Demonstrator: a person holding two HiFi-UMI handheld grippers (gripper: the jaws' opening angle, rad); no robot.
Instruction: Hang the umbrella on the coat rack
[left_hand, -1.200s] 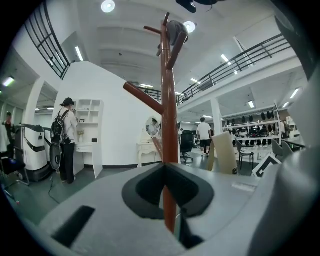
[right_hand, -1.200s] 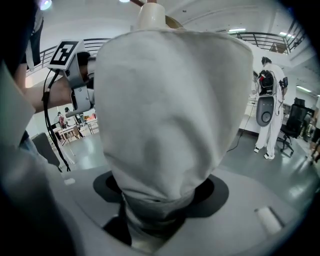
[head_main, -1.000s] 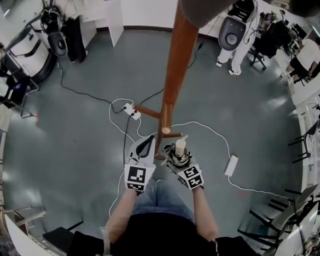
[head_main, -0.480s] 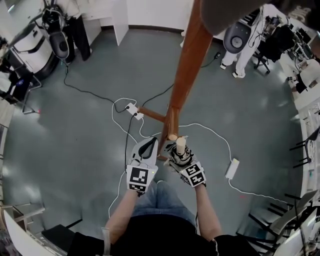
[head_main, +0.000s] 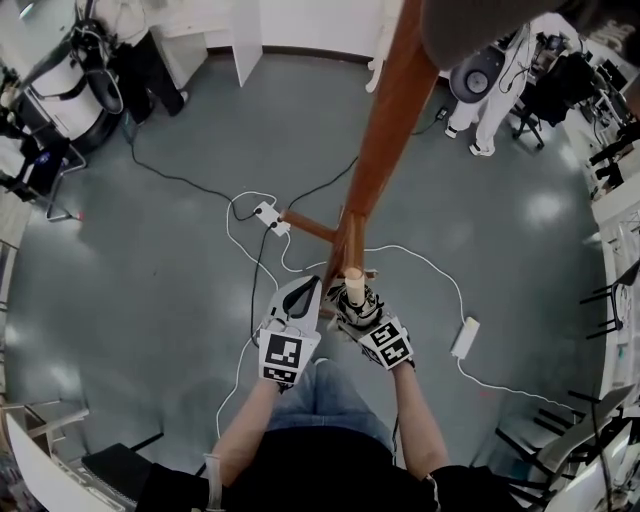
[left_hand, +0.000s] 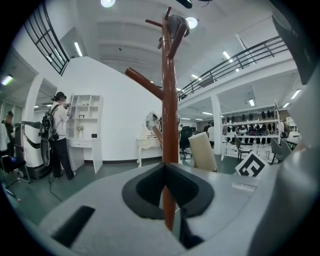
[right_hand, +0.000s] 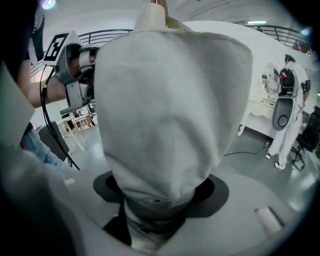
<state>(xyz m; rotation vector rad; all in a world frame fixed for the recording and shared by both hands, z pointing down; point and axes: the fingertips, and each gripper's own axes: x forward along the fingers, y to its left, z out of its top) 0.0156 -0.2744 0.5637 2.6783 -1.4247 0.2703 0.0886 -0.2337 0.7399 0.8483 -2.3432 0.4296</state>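
A grey floor (head_main: 150, 250) spreads below us, crossed by white cables with two power strips, and from it the one wooden coat rack (head_main: 375, 150) rises almost straight toward the head camera. The single umbrella (head_main: 354, 285) is folded in a pale sleeve. It stands upright in the right gripper (head_main: 358, 305), whose jaws are clamped round its lower end, and its cream tip points up.

The umbrella's long axis runs roughly parallel to the pole and just beside it. Whether they touch, we cannot tell. The left gripper (head_main: 303, 292) sits close on the other side, jaws drawn to a narrow slit with nothing between them, aimed straight at the pole.

In the left gripper view we count four pegs branching off the pole — all above gripper height — with something grey hung at the very top. We judge the coming move to be a lift by the right gripper, which alone carries the umbrella, up and across to a peg.
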